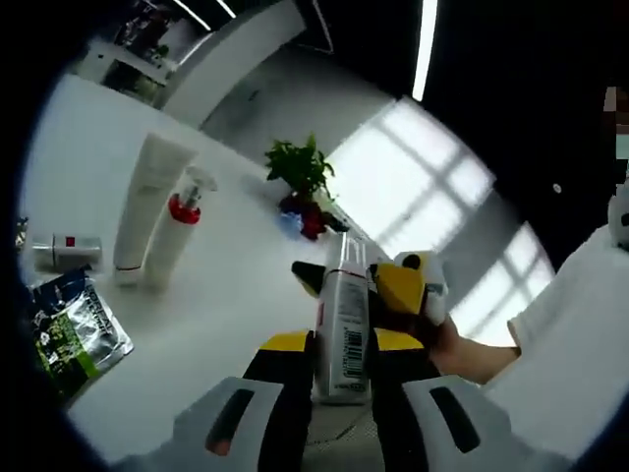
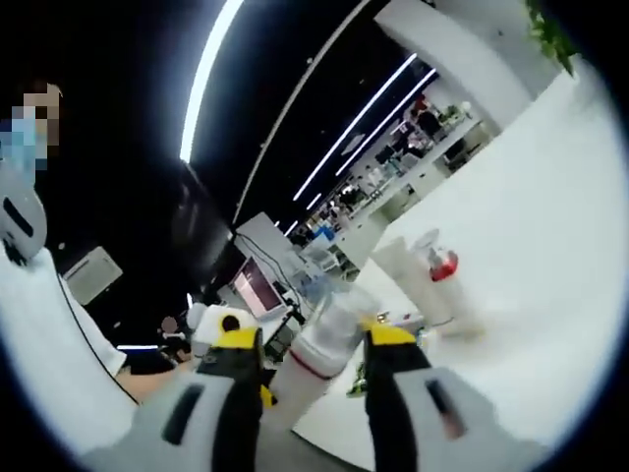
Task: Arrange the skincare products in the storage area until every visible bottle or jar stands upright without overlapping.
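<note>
A white bottle (image 1: 344,329) with a barcode label stands between the jaws of the left gripper (image 1: 341,344), which are clenched on its sides; its base is at the near edge of the white worktop (image 1: 226,285). The right gripper (image 1: 408,290) comes in from the right of the left gripper view and meets the same bottle near its top, a hand (image 1: 462,349) behind it. In the right gripper view the bottle (image 2: 324,354), with a red band, lies between the yellow-tipped jaws of the right gripper (image 2: 314,344), which are grasping it.

Farther back on the worktop a tall white tube (image 1: 147,206) stands upright, and just beside it a spray bottle (image 1: 182,231) with a red collar, also upright. Left of them a small white bottle (image 1: 69,253) lies on its side, and a dark green sachet (image 1: 74,329) lies flat near the edge. A potted plant (image 1: 303,182) stands at the far side.
</note>
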Motion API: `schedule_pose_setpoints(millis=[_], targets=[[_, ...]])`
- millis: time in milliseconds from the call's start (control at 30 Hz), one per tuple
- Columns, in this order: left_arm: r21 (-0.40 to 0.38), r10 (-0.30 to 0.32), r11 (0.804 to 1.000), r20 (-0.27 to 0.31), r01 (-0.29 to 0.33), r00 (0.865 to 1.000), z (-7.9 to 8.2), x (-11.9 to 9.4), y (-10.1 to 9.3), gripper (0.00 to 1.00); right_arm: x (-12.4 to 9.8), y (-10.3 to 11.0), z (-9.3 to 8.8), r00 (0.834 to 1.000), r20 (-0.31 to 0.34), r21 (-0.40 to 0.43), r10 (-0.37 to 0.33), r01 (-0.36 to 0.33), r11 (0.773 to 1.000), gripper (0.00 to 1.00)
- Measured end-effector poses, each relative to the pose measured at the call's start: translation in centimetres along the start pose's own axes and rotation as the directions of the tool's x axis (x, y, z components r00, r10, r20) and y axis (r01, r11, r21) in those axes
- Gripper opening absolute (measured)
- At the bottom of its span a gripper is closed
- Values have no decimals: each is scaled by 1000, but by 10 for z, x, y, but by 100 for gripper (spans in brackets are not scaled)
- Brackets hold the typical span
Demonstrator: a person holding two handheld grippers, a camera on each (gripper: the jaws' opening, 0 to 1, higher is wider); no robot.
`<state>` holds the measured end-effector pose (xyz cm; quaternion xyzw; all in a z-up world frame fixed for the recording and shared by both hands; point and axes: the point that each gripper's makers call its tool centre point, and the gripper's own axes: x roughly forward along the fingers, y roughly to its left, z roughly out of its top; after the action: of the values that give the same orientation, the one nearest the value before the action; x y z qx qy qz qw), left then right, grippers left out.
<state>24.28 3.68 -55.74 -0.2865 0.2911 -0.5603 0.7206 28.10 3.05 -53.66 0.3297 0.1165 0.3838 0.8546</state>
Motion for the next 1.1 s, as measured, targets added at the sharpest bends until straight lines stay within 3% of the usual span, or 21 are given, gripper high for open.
schedule_pose_setpoints(millis=[167,333,433,533,700,767,933,1033,1100], targets=[[-28,-51,998,11,52,999,3,0,-7,18,3,7,4,998,46,87,53,-57,995,33],[-25,-91,995,34,92,995,8,0,-12,19,4,14,10,994,75,123,80,-89,988,28],[92,-88,992,57,83,994,14,1,-13,19,5,15,15,995,65,103,79,-86,991,26],[224,-42,974,48,30,998,18,1,-11,19,6,18,15,998,31,49,62,-63,997,26],[313,32,949,-8,-28,999,14,4,-5,20,10,20,11,999,-15,-15,30,-30,999,25],[365,85,928,-10,-75,996,14,2,2,21,11,17,8,999,-43,-66,-1,-2,998,25],[491,226,852,-26,-184,974,12,-2,12,24,14,15,3,994,-101,-138,-51,37,990,24],[605,341,759,-51,-243,939,8,-4,20,26,16,17,4,990,-114,-170,-78,58,984,24],[633,380,721,-20,-282,925,13,-3,21,28,18,17,3,987,-126,-196,-98,72,978,24]])
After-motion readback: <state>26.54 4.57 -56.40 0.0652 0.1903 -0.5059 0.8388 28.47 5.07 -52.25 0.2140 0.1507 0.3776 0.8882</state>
